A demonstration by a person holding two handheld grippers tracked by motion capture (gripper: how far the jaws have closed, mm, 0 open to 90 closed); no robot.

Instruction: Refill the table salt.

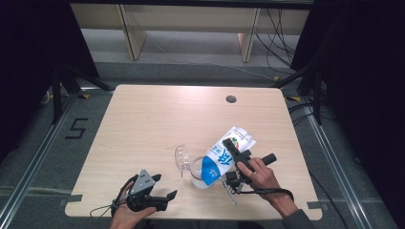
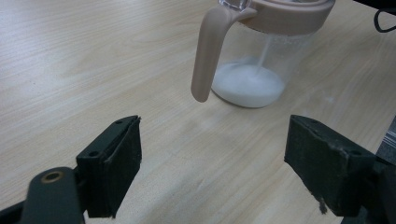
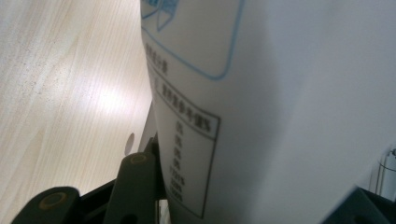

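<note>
A clear pitcher (image 1: 195,175) with a beige rim and handle (image 2: 210,51) stands near the table's front edge, its clear lid (image 1: 180,157) flipped open to the left. A white-and-blue pouch (image 1: 220,160) is tilted mouth-down over it. My right gripper (image 1: 234,150) is shut on the pouch (image 3: 280,93), whose printed white side fills the space between the jaws. A thin white stream falls into the pitcher (image 2: 261,60), where white contents (image 2: 247,86) cover the bottom. My left gripper (image 1: 165,187) stands open and holds nothing, left of the pitcher; its jaws sit wide apart (image 2: 215,140).
The wooden table (image 1: 157,119) has a round cable hole (image 1: 231,99) at the back right. The left gripper lies close to the front edge. A "5" marker (image 1: 76,128) is on the floor to the left, and cables run on the floor at the right.
</note>
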